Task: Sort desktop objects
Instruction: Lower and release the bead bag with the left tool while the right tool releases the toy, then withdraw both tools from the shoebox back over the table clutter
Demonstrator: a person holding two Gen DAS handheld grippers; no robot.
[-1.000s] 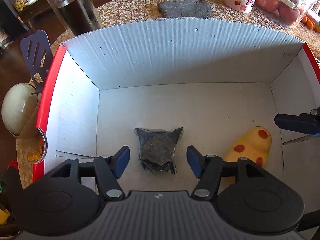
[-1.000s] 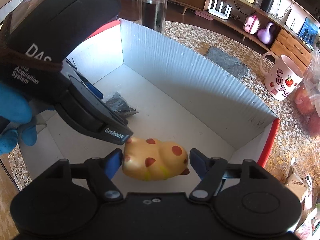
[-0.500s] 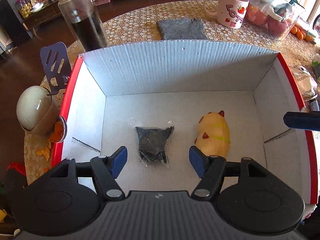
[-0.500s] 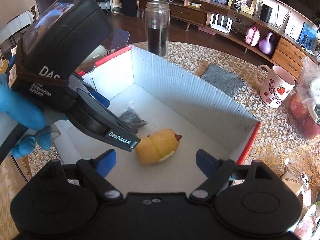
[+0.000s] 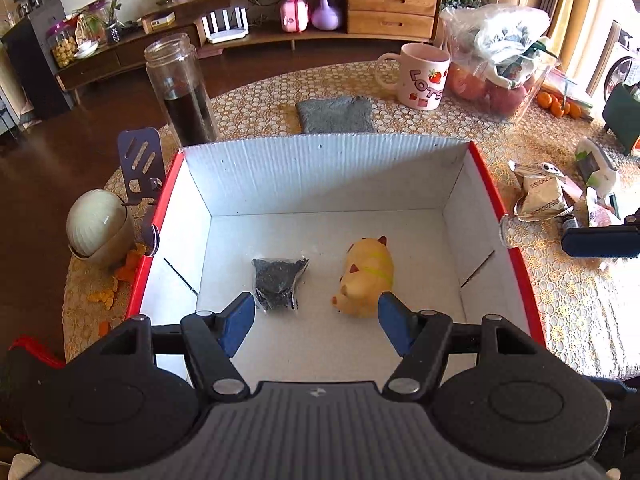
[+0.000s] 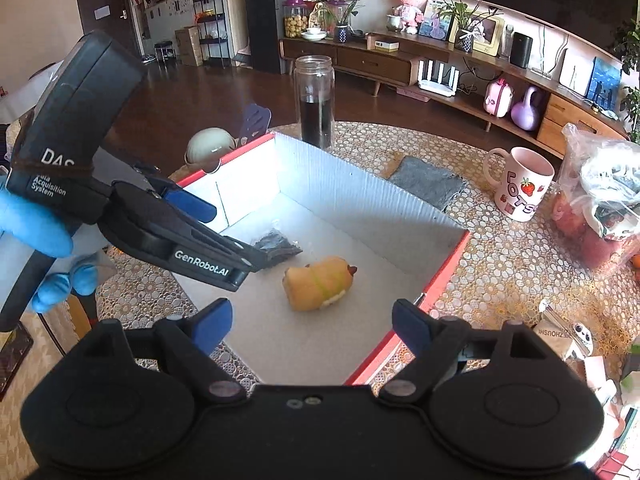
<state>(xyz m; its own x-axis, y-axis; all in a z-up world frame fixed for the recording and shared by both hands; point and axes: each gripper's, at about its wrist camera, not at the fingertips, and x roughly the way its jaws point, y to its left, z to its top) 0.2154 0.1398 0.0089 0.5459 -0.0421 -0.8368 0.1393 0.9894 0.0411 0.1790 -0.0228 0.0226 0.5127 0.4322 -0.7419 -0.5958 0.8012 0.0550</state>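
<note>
Left wrist view: the left gripper (image 5: pixel 316 322) hangs above the near edge of the white box (image 5: pixel 320 172), its 2 blue pads spread apart with nothing between them. On the box floor lie 2 sorted things side by side: a small clear packet of dark grains (image 5: pixel 279 282) to the left and a yellow squeaky toy (image 5: pixel 368 278) just to its right, the 2 apart from each other. The packet looks light, limp and slippery in its film; I judge it best pinched across its gathered near end, gently, so the film does not split. The toy looks soft and hollow, likely to squash; a hold across its narrow middle, at the greenish band, should keep it from popping out. Beyond the far wall, on the table, sit a grey cloth (image 5: pixel 335 114), a tall glass jar (image 5: pixel 182 88) and a pink mug (image 5: pixel 424 76); the last 2 are hard, fragile and smooth.

Right wrist view: the right gripper (image 6: pixel 312 326) hovers over the box's near right corner, empty; its jaws have just been opening and stand wide. The toy lies on its side mid-floor, the packet beyond it, partly hidden by the left gripper, which a blue-gloved hand (image 6: pixel 36 232) holds.
</note>
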